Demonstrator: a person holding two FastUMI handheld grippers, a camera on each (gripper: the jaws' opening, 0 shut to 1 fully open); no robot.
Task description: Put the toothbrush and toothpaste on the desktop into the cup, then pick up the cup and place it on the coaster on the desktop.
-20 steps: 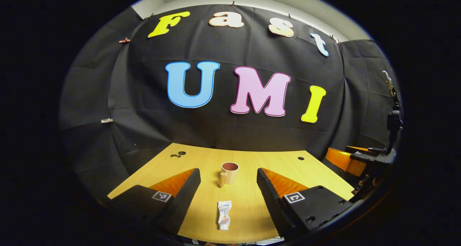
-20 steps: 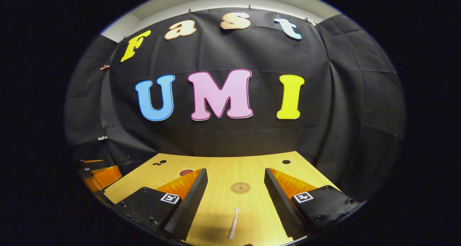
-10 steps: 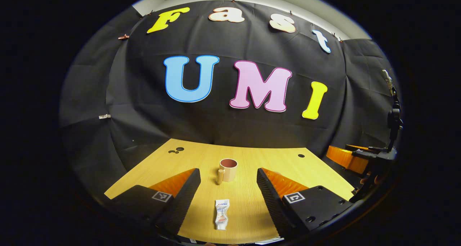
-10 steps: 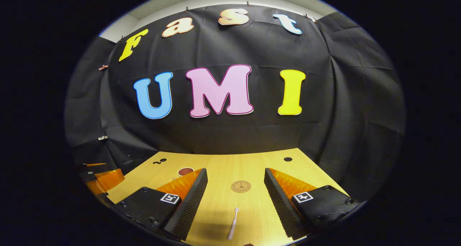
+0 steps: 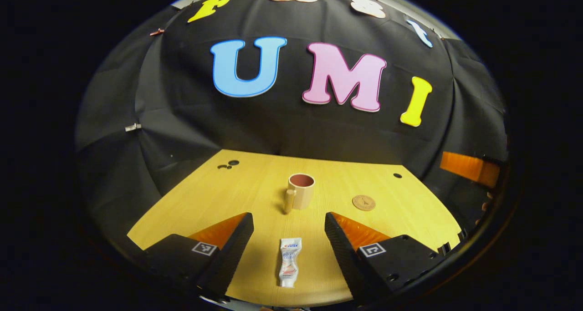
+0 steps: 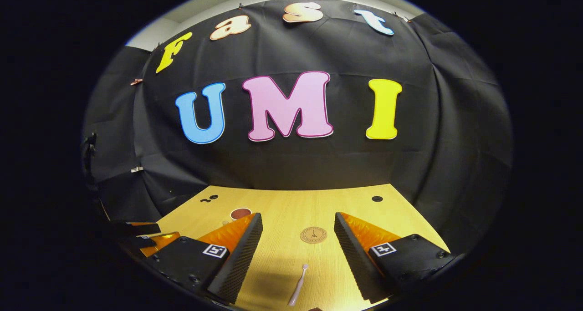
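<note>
A white toothpaste tube [image 5: 289,262] lies flat on the wooden desktop [image 5: 218,188], between the fingers of my open left gripper [image 5: 288,226]. Beyond it stands a beige cup [image 5: 300,191] with a reddish inside, its handle toward the camera. A round brown coaster [image 5: 363,202] lies to the cup's right. In the right gripper view a pale toothbrush [image 6: 298,290] lies on the desktop between the fingers of my open right gripper [image 6: 298,226], with the coaster [image 6: 313,234] just beyond. The cup's rim [image 6: 240,213] peeks over that gripper's left finger.
The desktop has small dark holes near its far corners [image 5: 397,175] [image 6: 376,198]. Black cloth walls close the booth on three sides. The other gripper's orange part [image 5: 469,167] shows at the far right of the left gripper view, and the left one's [image 6: 145,242] low at the left of the right gripper view.
The left gripper has risen and tipped down, so more desktop and the coaster came into view. The right gripper shifted slightly. Both stayed open; toothpaste, toothbrush and cup have not moved.
</note>
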